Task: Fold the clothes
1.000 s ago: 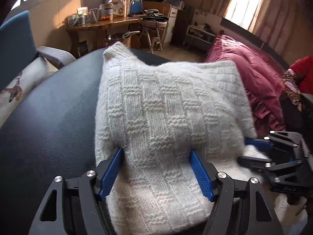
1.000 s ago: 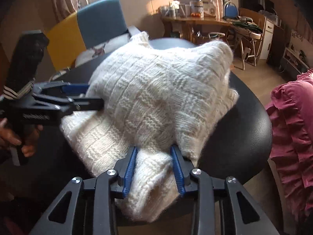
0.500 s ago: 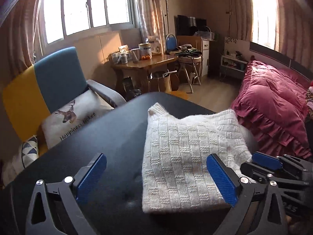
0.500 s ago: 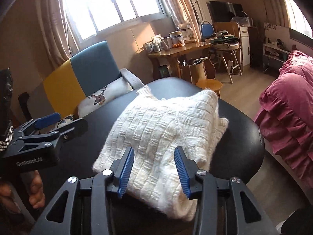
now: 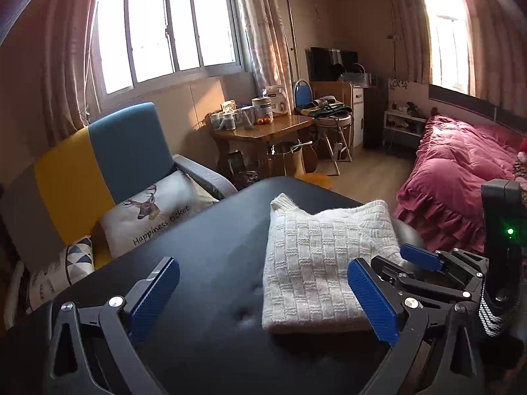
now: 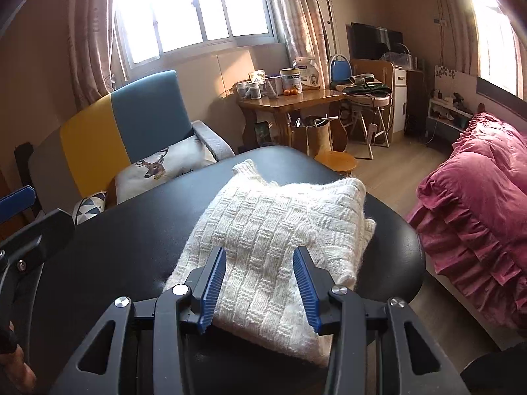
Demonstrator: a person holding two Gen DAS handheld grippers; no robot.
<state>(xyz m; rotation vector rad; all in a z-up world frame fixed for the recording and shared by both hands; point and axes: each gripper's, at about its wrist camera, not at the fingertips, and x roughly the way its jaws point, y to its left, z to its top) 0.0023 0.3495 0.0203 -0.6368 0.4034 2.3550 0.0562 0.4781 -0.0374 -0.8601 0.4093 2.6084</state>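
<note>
A white knitted sweater (image 5: 322, 263) (image 6: 280, 230) lies folded in a flat block on the black padded table (image 5: 197, 256) (image 6: 125, 247). My left gripper (image 5: 262, 265) is open wide and raised over the table; the sweater's left edge shows between its blue pads, not touching them. My right gripper (image 6: 259, 253) is open with a moderate gap and hovers over the sweater's near edge, gripping nothing. The left wrist view shows the right gripper (image 5: 425, 263) beside the sweater's right edge. The left gripper's finger (image 6: 36, 230) is at the left border of the right wrist view.
A blue and yellow armchair (image 5: 98, 158) with a deer cushion (image 5: 154, 210) stands behind the table on the left. A wooden table (image 5: 263, 128) with tins is further back. A bed with a pink cover (image 5: 461, 171) lies to the right. A small round stool (image 6: 336, 159) stands past the table's far edge.
Both grippers have pulled back and up from the sweater. The left one has opened wide and let go of its near edge. The sweater now rests flat and folded.
</note>
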